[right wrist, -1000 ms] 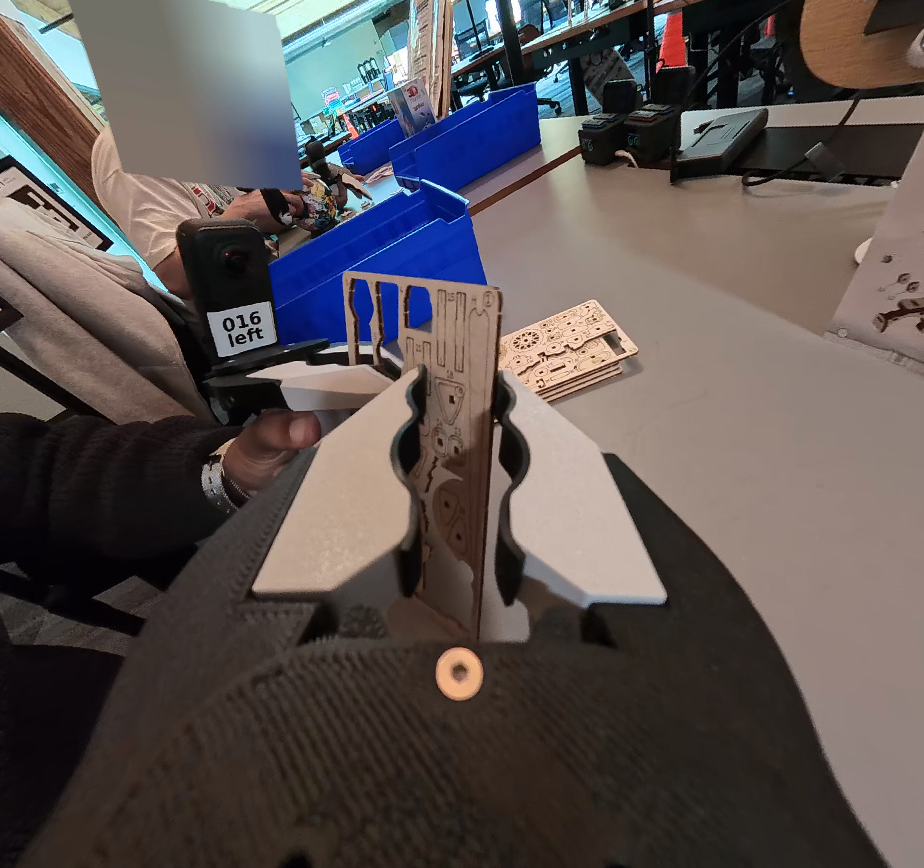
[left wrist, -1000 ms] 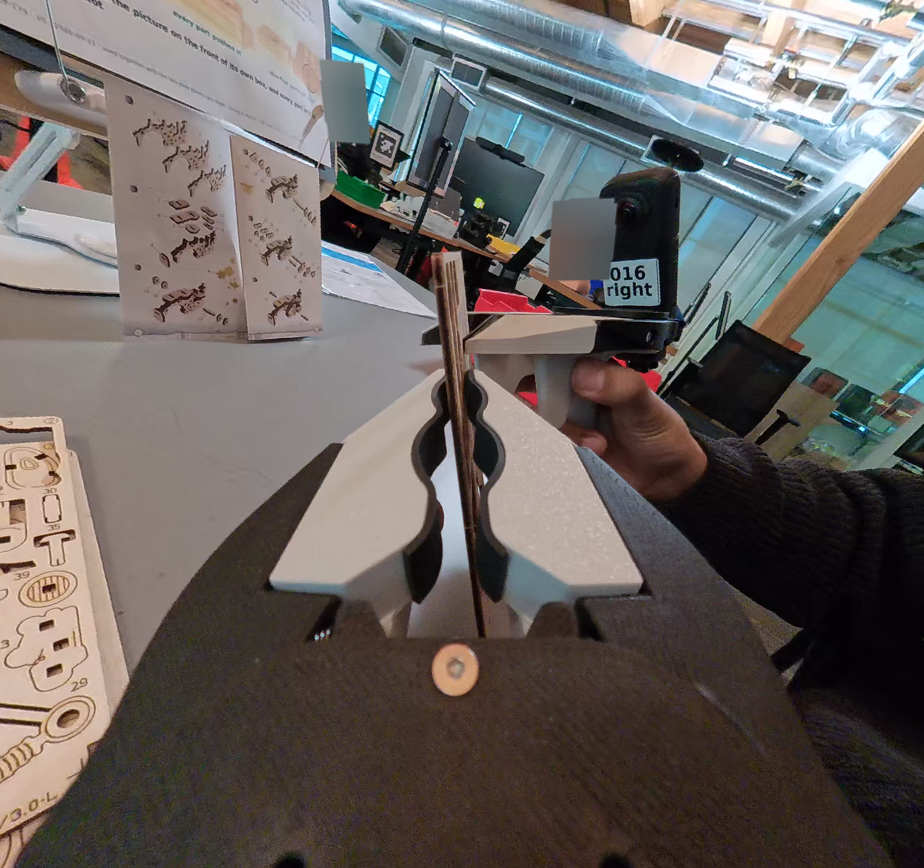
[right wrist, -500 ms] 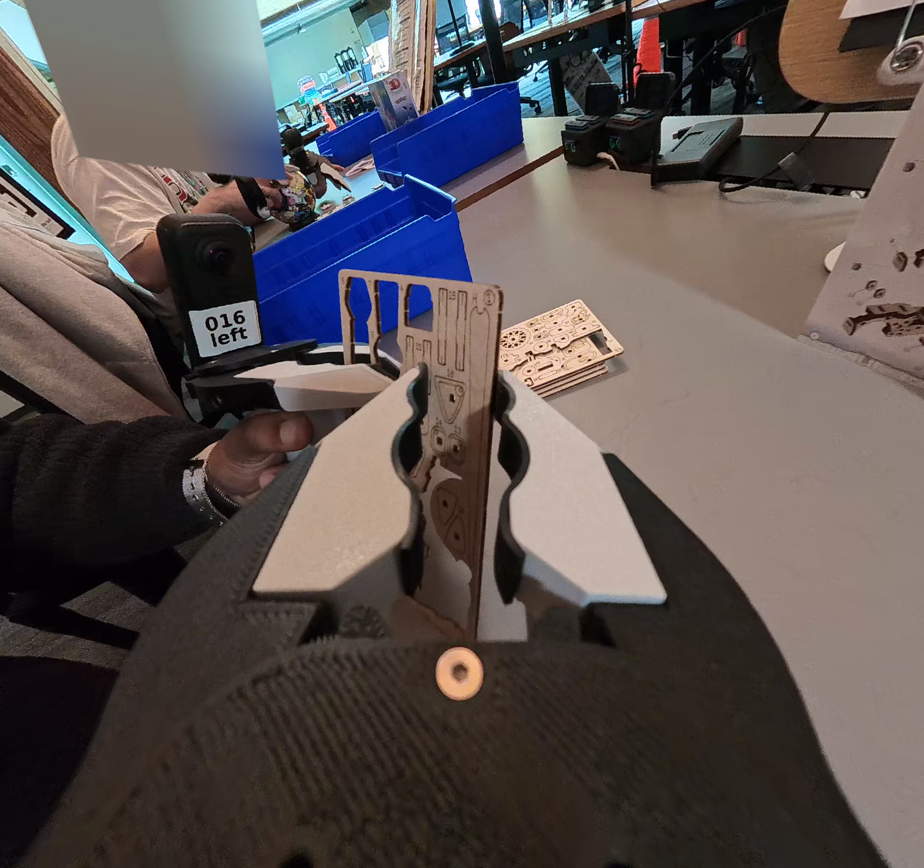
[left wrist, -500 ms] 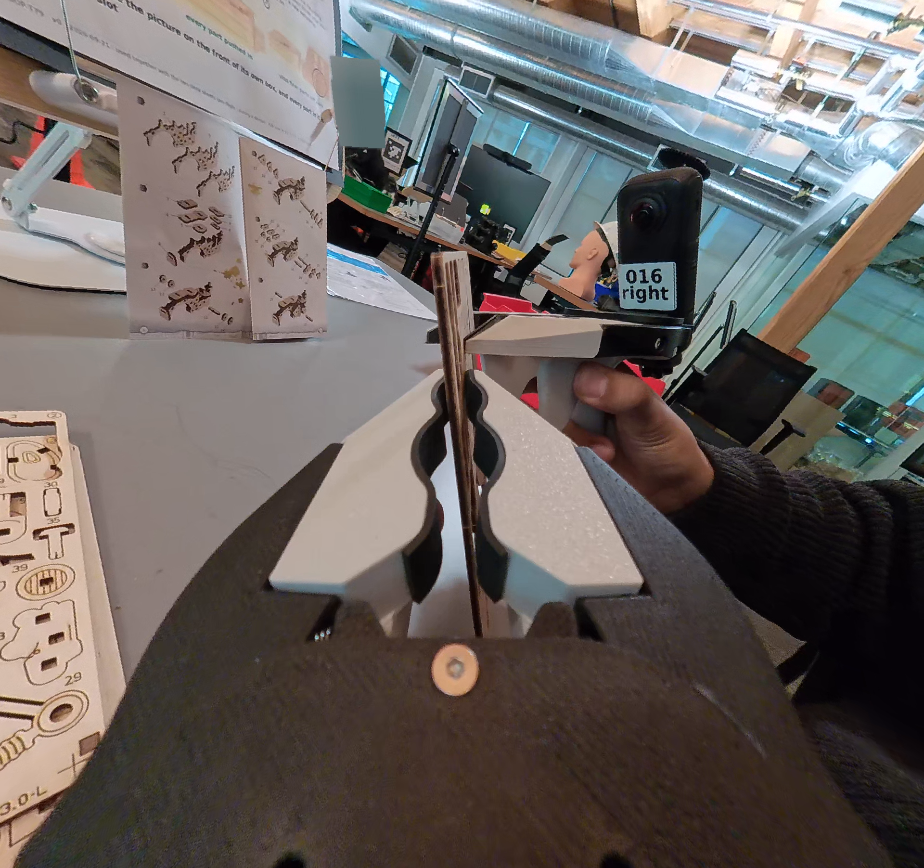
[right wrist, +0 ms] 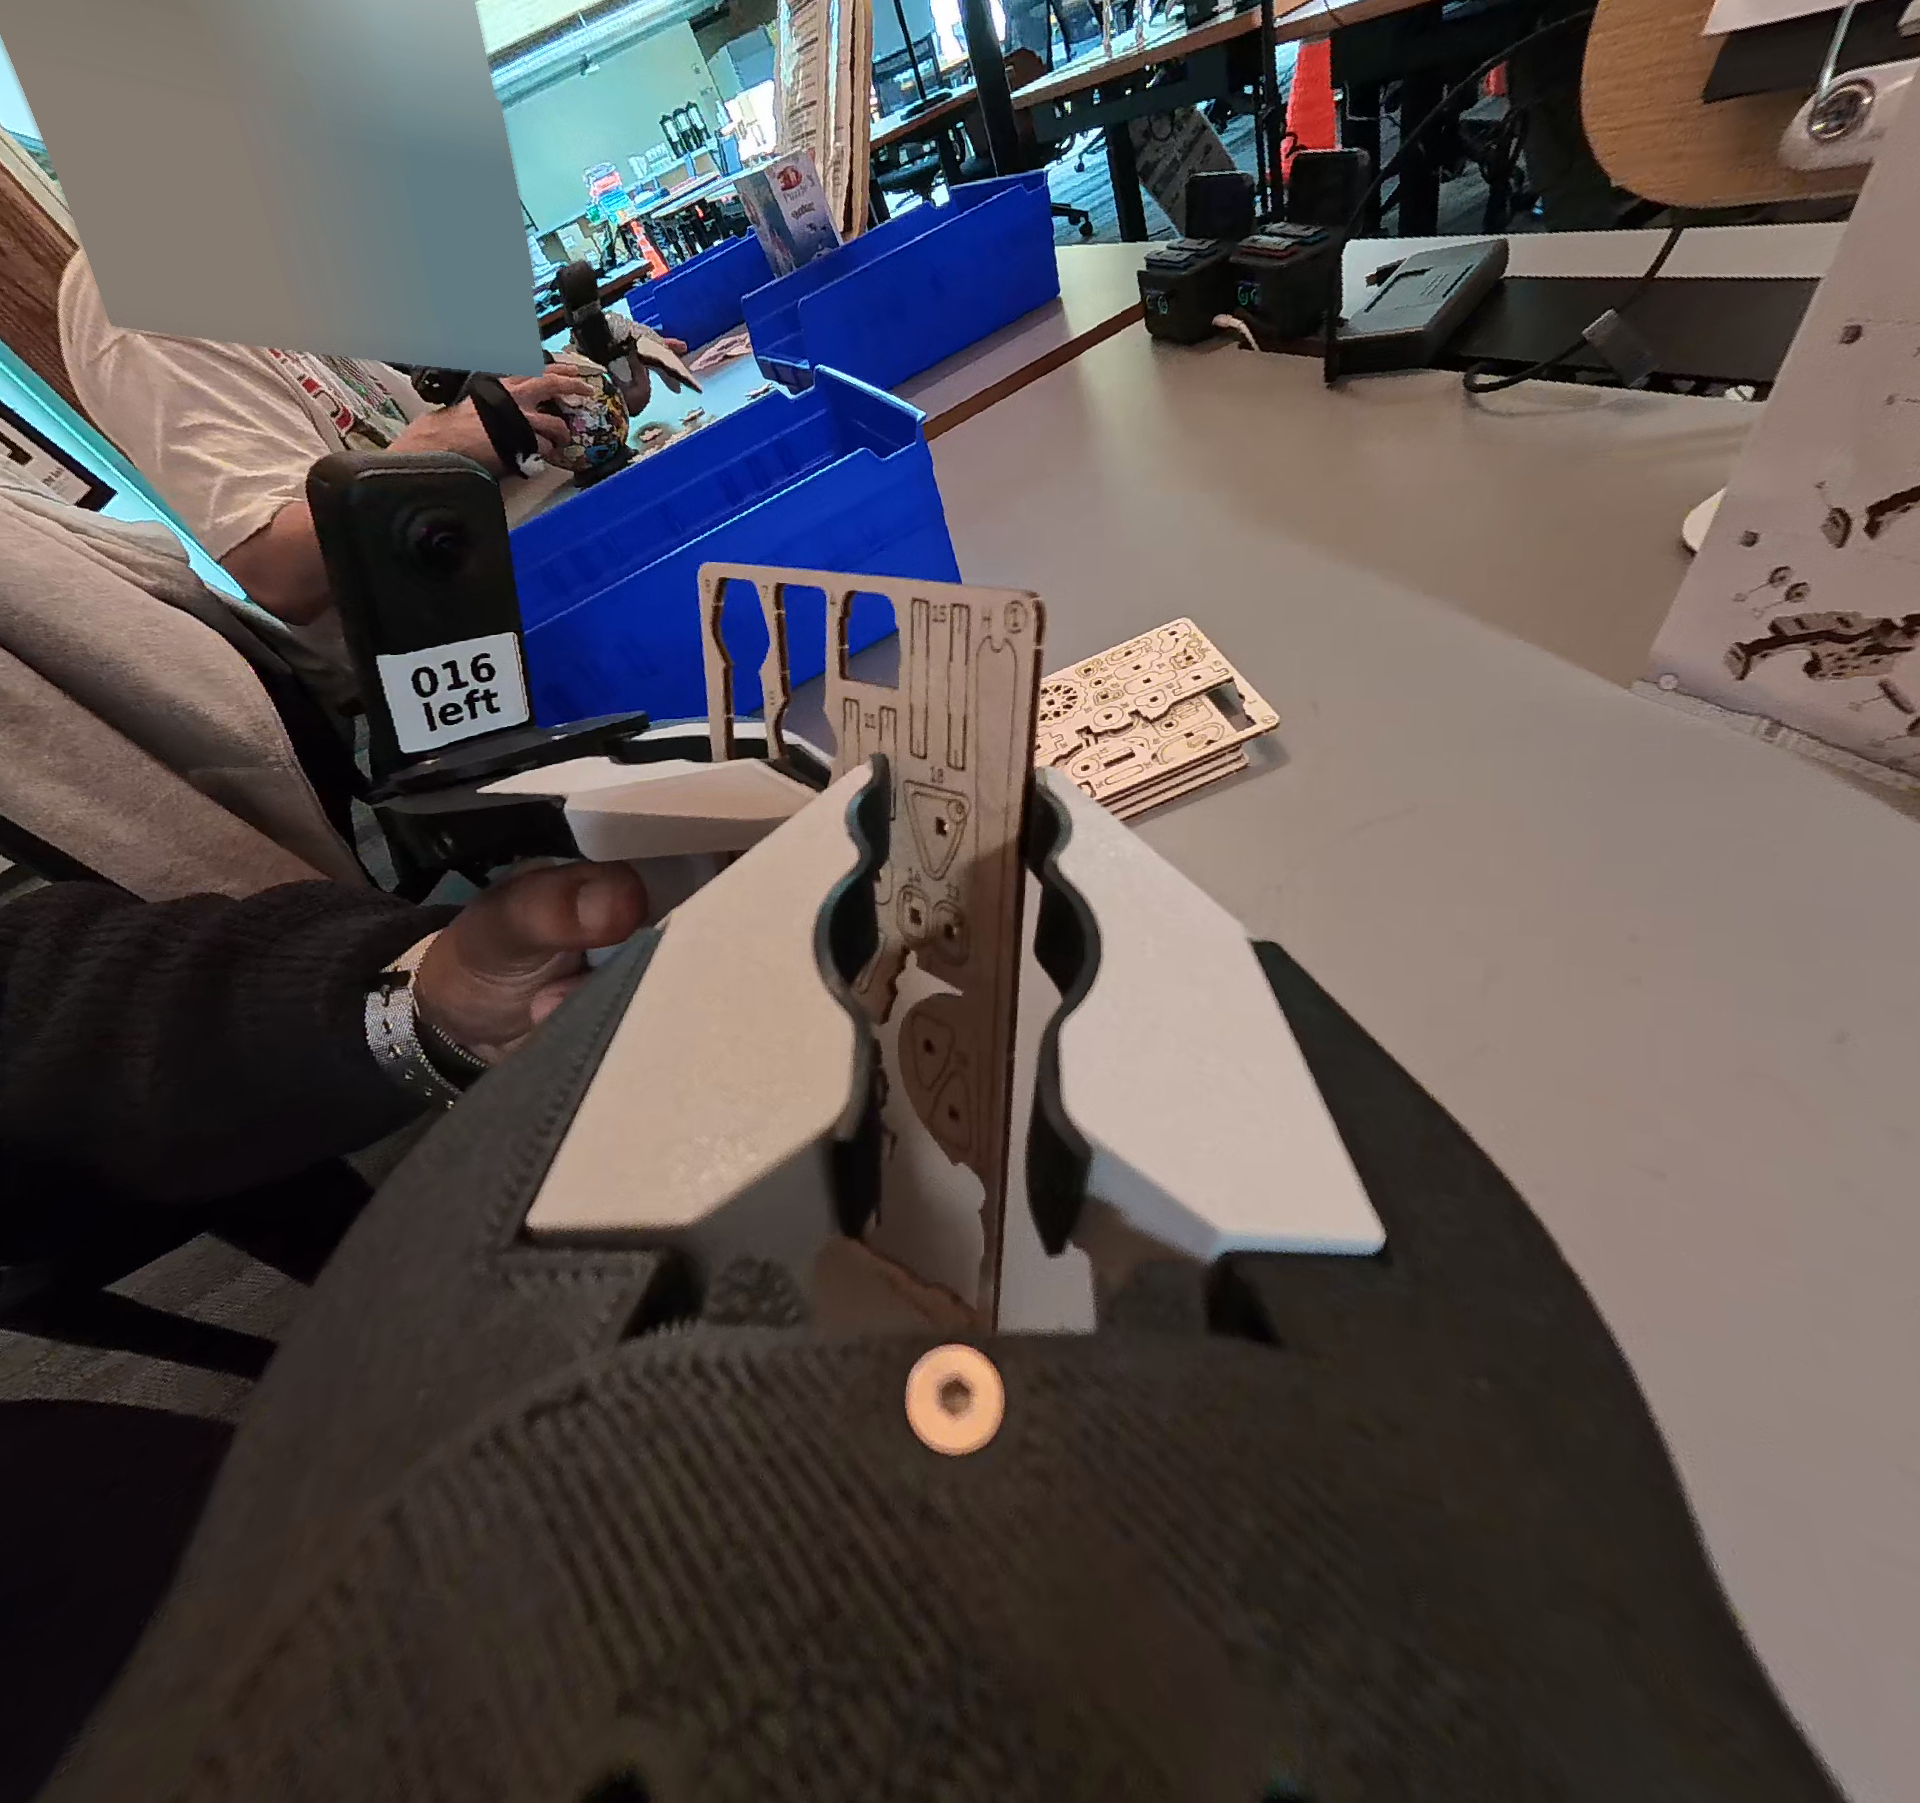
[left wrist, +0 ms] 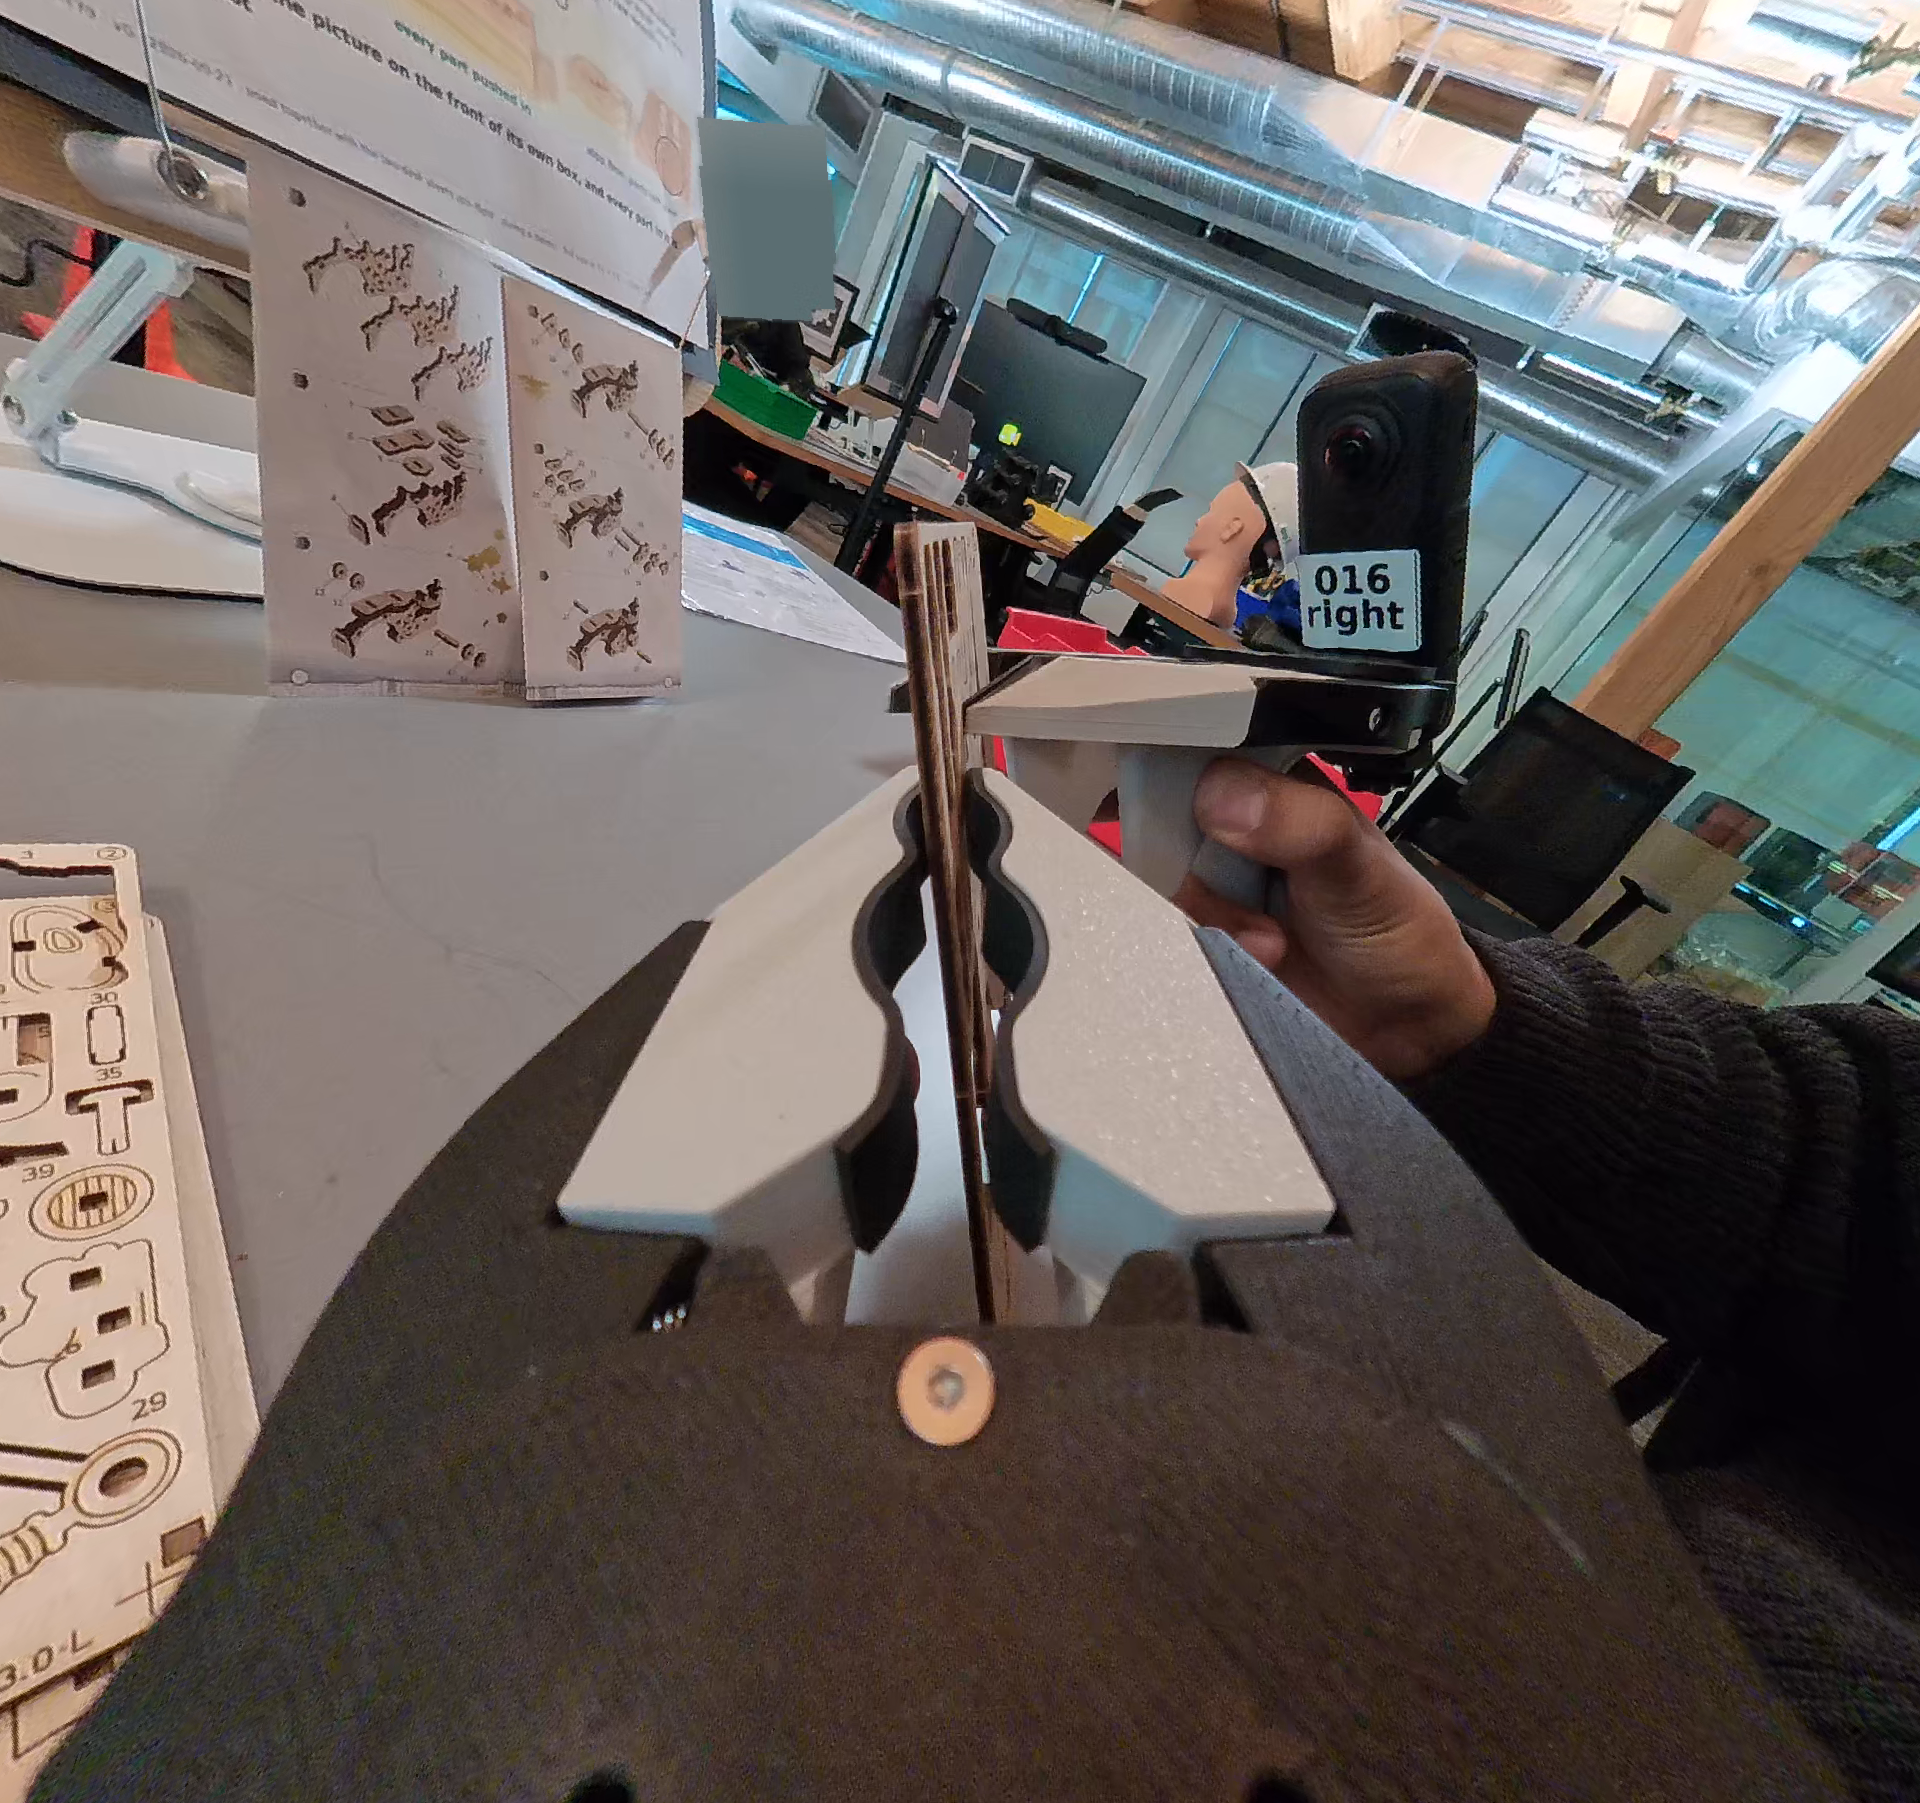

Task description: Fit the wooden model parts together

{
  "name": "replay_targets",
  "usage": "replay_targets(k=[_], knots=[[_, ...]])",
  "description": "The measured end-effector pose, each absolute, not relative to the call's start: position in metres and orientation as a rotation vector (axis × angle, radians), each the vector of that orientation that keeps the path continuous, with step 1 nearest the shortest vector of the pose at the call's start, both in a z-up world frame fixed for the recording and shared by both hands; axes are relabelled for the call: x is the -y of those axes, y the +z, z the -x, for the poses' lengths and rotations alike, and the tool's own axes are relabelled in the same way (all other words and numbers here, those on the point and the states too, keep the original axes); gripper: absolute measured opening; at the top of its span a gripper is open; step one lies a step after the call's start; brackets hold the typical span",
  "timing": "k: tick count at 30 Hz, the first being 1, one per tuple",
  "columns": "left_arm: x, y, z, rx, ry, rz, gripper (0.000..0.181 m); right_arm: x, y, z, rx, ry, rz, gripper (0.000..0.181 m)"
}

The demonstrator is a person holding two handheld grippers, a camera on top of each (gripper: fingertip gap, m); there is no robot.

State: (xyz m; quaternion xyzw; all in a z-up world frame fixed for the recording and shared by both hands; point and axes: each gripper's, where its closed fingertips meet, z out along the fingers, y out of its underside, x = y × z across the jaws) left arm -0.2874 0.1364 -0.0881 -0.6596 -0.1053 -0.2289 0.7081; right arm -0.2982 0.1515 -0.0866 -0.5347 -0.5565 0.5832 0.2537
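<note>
— Above the counter (right wrist: 1455,922), clear of its surface, what does each hand-held gripper have?

— Both have the same thing: one thin wooden parts sheet (right wrist: 935,745), standing on edge. The left hand-held gripper (left wrist: 948,880) is closed right down on it, so its own view sees only the burnt edge running straight away between the jaws. The right hand-held gripper (right wrist: 951,880) is closed on it too, though its view shows more of the sheet's face, with the cut outlines and the open slots at the top.

— So which way does the sheet lie?

— Its long axis is upright. The two grippers come at it roughly at right angles, one from each side, and meet near the sheet's middle — neither is nearer than the other, since both are already touching it.

— Where are the other parts?

— A stack of uncut sheets (right wrist: 1153,714) lies flat on the counter beyond the held one, well apart from it. Blue bins (right wrist: 727,548) sit farther back, and printed instruction pages (left wrist: 457,506) stand upright at the far side.

— And the next step?

— My guess is a piece has to be pressed out of the sheet; one grip would have to let go first, because with both clamped nothing can come free
</note>
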Motion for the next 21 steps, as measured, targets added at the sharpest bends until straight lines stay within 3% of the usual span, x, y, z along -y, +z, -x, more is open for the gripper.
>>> replay_targets(k=[21], knots=[[-0.134, -0.0808, 0.2865, 0.224, -0.556, 1.424, 0.0, -0.1492, -0.079, 0.2984, 1.469, 1.654, 1.453, 0.025]])
